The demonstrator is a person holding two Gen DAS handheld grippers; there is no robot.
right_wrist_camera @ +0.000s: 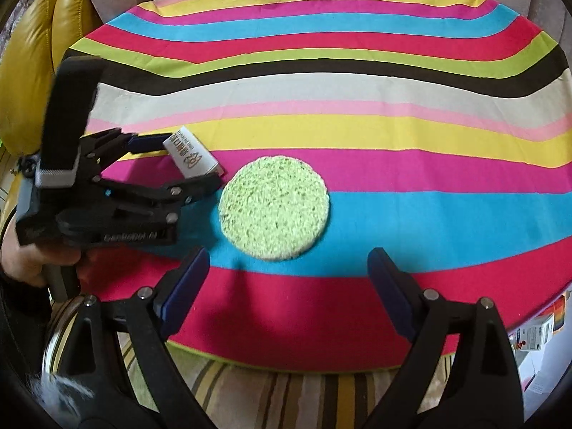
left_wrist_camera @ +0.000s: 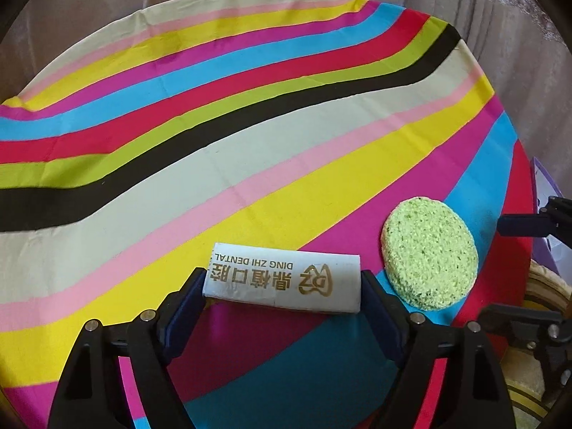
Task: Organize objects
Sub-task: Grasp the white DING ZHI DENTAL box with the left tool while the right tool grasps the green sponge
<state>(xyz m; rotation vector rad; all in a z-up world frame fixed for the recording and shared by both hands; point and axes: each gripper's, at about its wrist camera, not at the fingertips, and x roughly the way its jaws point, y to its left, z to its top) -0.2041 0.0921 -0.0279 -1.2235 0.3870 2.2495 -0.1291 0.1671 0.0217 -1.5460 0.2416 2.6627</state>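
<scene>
A white box (left_wrist_camera: 282, 279) with gold lettering lies on the striped tablecloth (left_wrist_camera: 250, 150). My left gripper (left_wrist_camera: 282, 276) spans it lengthwise, with a blue pad against each short end. From the right wrist view the same box (right_wrist_camera: 195, 159) sits between the left gripper's (right_wrist_camera: 187, 161) fingers. A round green sponge (right_wrist_camera: 274, 207) lies flat just right of the box, also seen as the sponge (left_wrist_camera: 429, 254). My right gripper (right_wrist_camera: 287, 255) stands wide open at the sponge's near edge, its fingers apart from it and nothing between the pads.
The round table's near edge (right_wrist_camera: 286, 366) lies just below the right gripper, with a striped rug (right_wrist_camera: 286, 397) beneath. A yellow cushion (right_wrist_camera: 28, 71) stands at the far left. Small cartons (right_wrist_camera: 532, 336) lie off the table's right. A hand (right_wrist_camera: 21, 257) holds the left gripper.
</scene>
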